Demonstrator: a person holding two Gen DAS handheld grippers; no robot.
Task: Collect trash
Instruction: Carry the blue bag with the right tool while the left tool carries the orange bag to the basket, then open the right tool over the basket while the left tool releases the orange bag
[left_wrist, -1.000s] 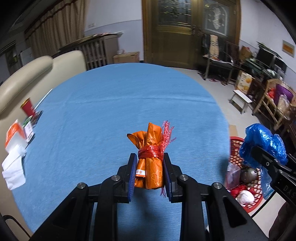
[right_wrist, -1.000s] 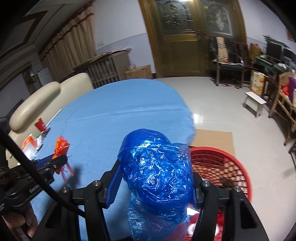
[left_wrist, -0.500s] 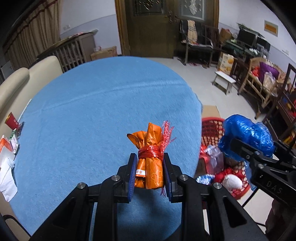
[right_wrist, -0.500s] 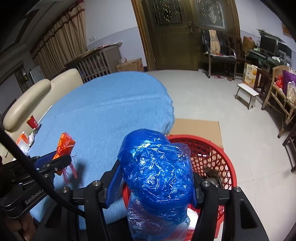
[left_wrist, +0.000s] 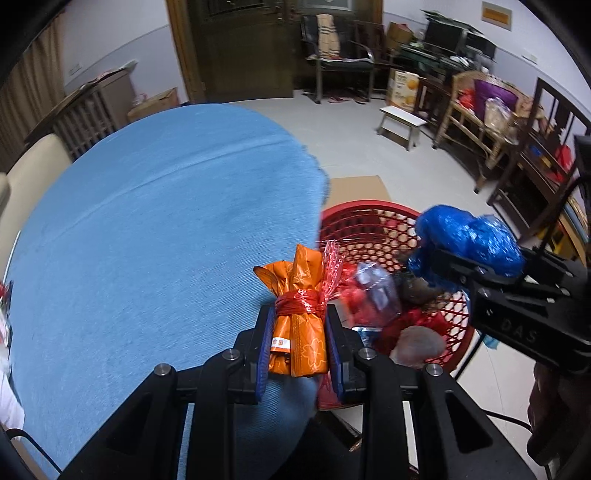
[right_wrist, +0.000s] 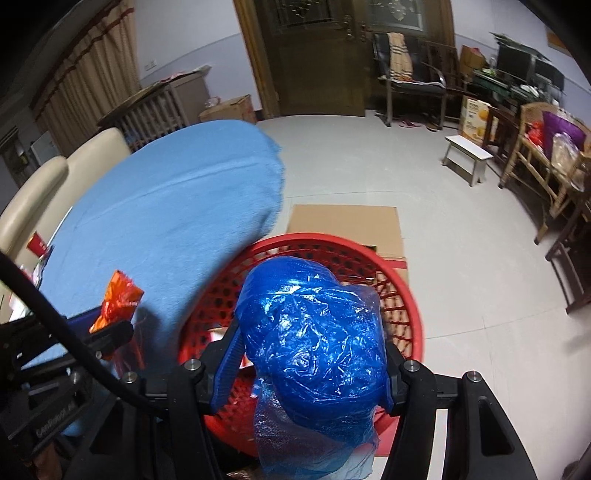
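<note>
Left wrist: left gripper (left_wrist: 298, 334) clamped on orange wrapper bundle (left_wrist: 298, 314), at blue tablecloth (left_wrist: 147, 240) edge; red basket (left_wrist: 373, 214) contents visible.

Right wrist: right gripper (right_wrist: 310, 365) pinching blue bag wad (right_wrist: 314, 339) above basket (right_wrist: 406, 291); open floor (right_wrist: 461, 258) beyond.

Basket (right_wrist: 406, 295) sat on floor right of table (left_wrist: 166, 221); my left bundle (left_wrist: 299, 314) over table edge, right bag (right_wrist: 314, 343) above basket.
</note>
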